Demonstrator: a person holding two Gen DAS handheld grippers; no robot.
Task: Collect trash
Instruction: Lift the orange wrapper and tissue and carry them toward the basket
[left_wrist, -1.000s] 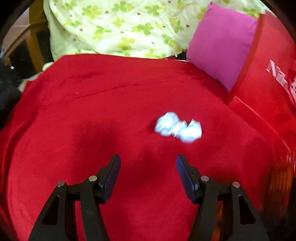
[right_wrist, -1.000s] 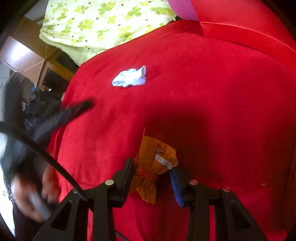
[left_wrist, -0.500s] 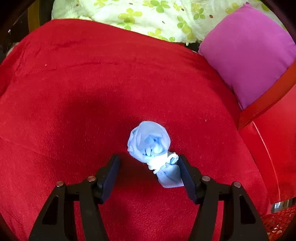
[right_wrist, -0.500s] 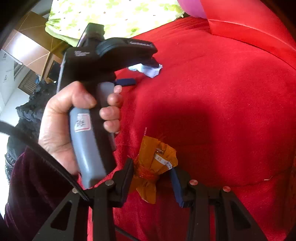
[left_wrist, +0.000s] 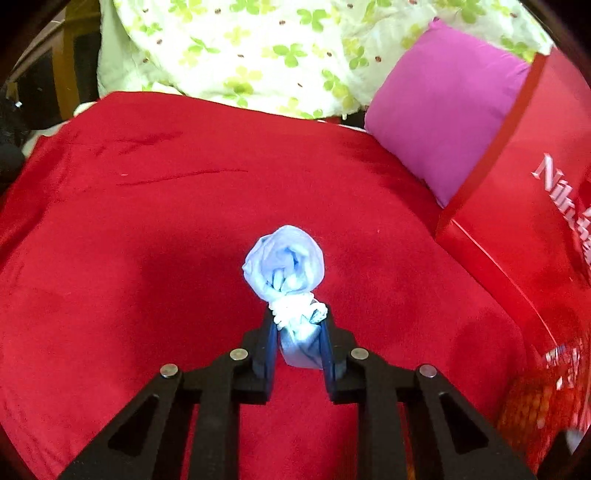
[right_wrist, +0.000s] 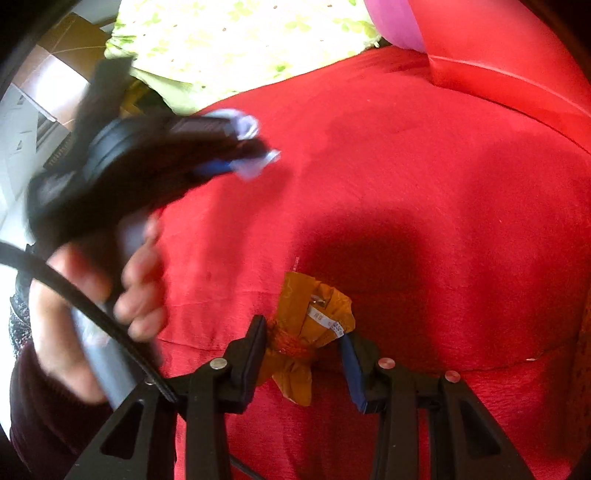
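Observation:
A crumpled pale blue tissue wad (left_wrist: 284, 262) sticks up from between the pads of my left gripper (left_wrist: 297, 321), whose jaws are closing and pinch its lower end above the red cover (left_wrist: 147, 240). The right wrist view shows that gripper (right_wrist: 255, 155) blurred at the upper left, held by a hand (right_wrist: 136, 280), with the tissue wad (right_wrist: 249, 125) at its tips. My right gripper (right_wrist: 303, 332) is shut on a crumpled orange wrapper (right_wrist: 314, 314) over the red cover (right_wrist: 443, 184).
A pink pillow (left_wrist: 443, 122) leans at the back right. Behind the cover lies a quilt with a green flower print (left_wrist: 258, 48). A glossy red bag with white lettering (left_wrist: 535, 221) stands at the right, with orange mesh (left_wrist: 535, 406) below it.
My left gripper moved up to the tissue wad, closed its jaws on it and lifted it off the cover. The right gripper kept still with the orange wrapper.

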